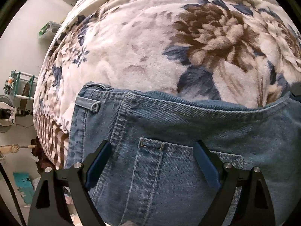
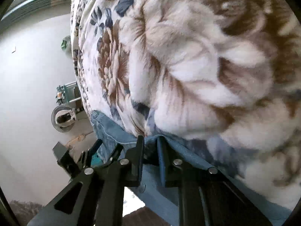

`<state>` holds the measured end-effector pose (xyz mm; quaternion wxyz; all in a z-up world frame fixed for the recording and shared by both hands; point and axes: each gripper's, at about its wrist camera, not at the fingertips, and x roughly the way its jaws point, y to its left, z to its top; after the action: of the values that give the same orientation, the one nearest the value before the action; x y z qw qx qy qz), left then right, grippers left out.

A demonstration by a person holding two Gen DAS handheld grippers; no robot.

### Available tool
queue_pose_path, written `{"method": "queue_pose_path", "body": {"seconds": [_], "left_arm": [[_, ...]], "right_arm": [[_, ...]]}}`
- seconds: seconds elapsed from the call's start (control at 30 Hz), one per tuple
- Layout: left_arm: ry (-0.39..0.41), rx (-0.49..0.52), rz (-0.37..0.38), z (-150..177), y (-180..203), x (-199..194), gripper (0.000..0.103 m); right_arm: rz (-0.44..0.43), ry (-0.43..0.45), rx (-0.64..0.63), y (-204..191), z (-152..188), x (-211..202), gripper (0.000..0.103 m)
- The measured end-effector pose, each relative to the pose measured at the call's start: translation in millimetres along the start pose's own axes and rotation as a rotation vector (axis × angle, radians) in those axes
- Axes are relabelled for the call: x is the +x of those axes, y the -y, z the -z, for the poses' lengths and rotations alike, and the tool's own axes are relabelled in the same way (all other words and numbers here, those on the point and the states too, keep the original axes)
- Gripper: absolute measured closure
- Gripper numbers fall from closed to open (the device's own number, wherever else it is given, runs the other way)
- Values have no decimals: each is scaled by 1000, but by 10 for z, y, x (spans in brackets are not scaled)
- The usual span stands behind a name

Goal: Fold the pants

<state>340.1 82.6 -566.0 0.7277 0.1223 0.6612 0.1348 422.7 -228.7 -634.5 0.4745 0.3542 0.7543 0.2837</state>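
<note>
Faded blue jeans (image 1: 169,169), back pocket up

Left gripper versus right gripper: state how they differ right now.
The left gripper is wide open above the jeans, over the back pocket; the right gripper is nearly closed, pinching the jeans' edge against the floral blanket. The left looks down on flat denim; the right sits at its edge. Both have black fingers with blue pads.
</note>
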Motion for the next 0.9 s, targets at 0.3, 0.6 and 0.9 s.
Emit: {"method": "queue_pose_path", "body": {"seconds": [0.3,0.6,0.9], "left_arm": [[-1,8,4,11,-20,-16,13],[4,10,28,56,-93,-17,13],[-17,11,28,57,-108,-6,13]], "right_arm": [[107,-177,-69,-297,-8,633,60],[185,-20,-30,-368,42,688,92],[307,-191,-114,-515,0,1164,88]]}}
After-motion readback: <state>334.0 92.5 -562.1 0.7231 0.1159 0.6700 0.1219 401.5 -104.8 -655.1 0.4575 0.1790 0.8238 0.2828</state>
